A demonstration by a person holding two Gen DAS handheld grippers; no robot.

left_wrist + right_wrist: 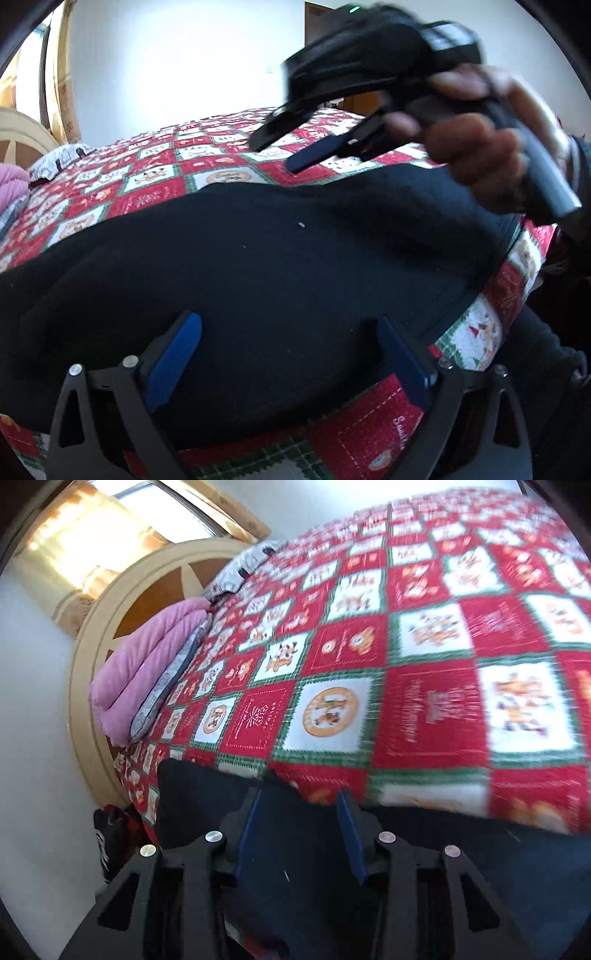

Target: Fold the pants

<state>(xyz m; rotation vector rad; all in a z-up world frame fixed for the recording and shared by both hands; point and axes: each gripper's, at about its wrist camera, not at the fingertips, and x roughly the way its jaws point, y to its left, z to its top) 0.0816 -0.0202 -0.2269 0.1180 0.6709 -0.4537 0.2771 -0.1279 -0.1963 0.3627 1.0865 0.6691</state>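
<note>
Pants (280,266), black, spread flat, smooth on checked quilt (155,184)

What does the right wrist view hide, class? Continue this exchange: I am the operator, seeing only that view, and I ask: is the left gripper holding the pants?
Observer: No, the left gripper stands wide open over the black pants, gripping nothing.
Operator: Does my right gripper carry cloth?
Observer: No, the right gripper hangs above the pants, jaws apart, empty.
Operator: How do the pants lie?
Observer: Spread across the quilt, along its near edge.
</note>
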